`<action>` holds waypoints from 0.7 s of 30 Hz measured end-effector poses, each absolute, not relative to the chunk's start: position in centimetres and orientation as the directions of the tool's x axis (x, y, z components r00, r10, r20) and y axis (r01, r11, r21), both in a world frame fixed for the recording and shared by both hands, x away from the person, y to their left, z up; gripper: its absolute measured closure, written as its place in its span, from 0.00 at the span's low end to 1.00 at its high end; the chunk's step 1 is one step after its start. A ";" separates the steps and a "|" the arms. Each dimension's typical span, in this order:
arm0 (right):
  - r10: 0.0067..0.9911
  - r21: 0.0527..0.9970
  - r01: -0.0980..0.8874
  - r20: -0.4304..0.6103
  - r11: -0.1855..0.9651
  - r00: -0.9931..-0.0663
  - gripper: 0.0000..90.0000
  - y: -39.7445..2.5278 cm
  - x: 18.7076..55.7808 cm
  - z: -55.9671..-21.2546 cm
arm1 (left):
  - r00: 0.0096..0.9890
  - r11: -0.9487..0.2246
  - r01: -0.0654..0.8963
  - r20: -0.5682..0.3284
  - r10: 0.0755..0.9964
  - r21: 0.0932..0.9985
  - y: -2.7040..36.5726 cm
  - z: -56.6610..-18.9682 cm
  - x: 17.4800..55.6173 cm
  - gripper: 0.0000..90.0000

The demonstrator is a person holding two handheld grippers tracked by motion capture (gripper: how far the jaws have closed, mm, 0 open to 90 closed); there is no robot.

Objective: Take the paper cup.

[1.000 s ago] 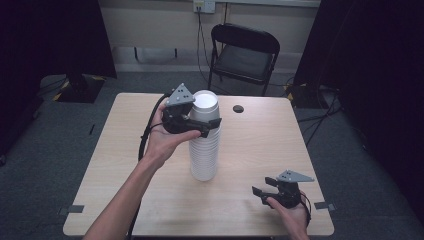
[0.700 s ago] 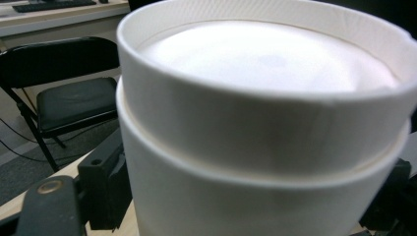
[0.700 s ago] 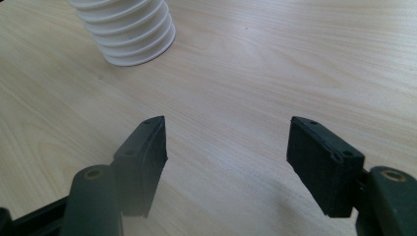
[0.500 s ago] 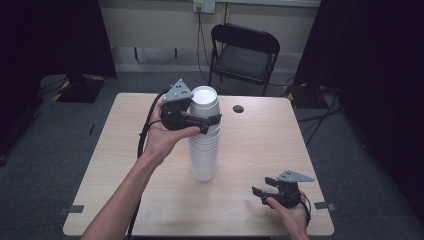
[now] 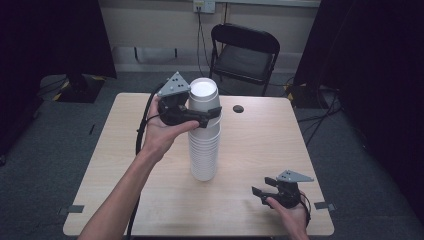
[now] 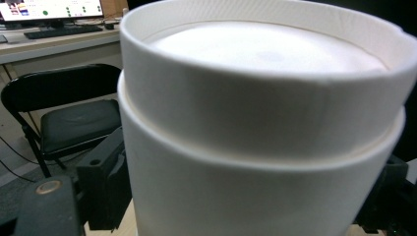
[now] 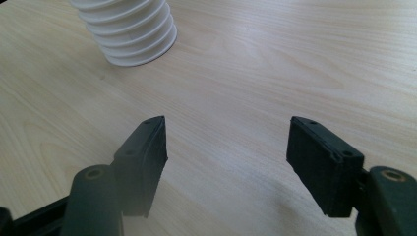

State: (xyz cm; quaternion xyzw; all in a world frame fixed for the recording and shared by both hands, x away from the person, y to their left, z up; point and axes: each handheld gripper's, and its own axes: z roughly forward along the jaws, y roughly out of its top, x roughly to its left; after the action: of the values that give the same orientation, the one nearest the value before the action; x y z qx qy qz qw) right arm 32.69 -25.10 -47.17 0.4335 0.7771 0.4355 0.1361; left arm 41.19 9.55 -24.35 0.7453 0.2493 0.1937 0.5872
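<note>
A tall stack of upturned white paper cups (image 5: 204, 152) stands in the middle of the wooden table (image 5: 300, 145). My left gripper (image 5: 204, 116) is shut on the topmost cups (image 5: 204, 97), with one jaw on each side just below the top. In the left gripper view the gripped white cups (image 6: 265, 113) loom very close, with a black jaw at each lower corner. My right gripper (image 5: 265, 189) rests open near the table's front right. Its jaws (image 7: 226, 162) hold nothing, and the base of the stack (image 7: 130, 34) lies ahead of them.
A small dark round object (image 5: 238, 108) lies on the table's far side. A black folding chair (image 5: 243, 50) stands behind the table. Grey carpet surrounds the table. The left gripper's cable (image 5: 141, 135) hangs over the left part of the tabletop.
My left gripper has risen slightly with the top cups in its grip. The right gripper has stayed where it was, open.
</note>
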 end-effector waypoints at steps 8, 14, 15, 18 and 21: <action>0.786 0.802 0.546 0.166 0.244 -0.595 0.35 -25.1 32.6 -47.1 | 0.795 -0.160 0.124 -0.002 0.606 0.979 9.6 -23.7 41.0 0.17; 0.785 0.803 0.544 0.166 0.244 -0.597 0.35 -25.0 32.7 -47.1 | 0.789 -0.133 0.121 -0.014 0.614 0.984 9.5 -23.0 41.2 0.17; 0.786 0.804 0.542 0.164 0.244 -0.597 0.35 -25.1 32.6 -47.1 | 0.788 -0.127 0.119 -0.016 0.615 0.985 9.6 -22.8 41.2 0.17; 0.787 0.803 0.545 0.166 0.242 -0.595 0.35 -25.1 32.6 -47.1 | 0.785 -0.113 0.112 -0.018 0.619 0.987 9.6 -22.5 41.1 0.17; 0.786 0.802 0.545 0.165 0.244 -0.595 0.35 -25.1 32.6 -47.1 | 0.785 -0.107 0.088 -0.002 0.620 0.990 9.8 -22.0 40.9 0.17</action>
State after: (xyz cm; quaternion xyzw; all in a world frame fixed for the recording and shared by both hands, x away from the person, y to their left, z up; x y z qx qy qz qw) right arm 32.62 -25.06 -47.11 0.4284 0.7768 0.4407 0.1371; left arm 40.92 9.76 -22.03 0.7125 0.2484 0.2145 0.6202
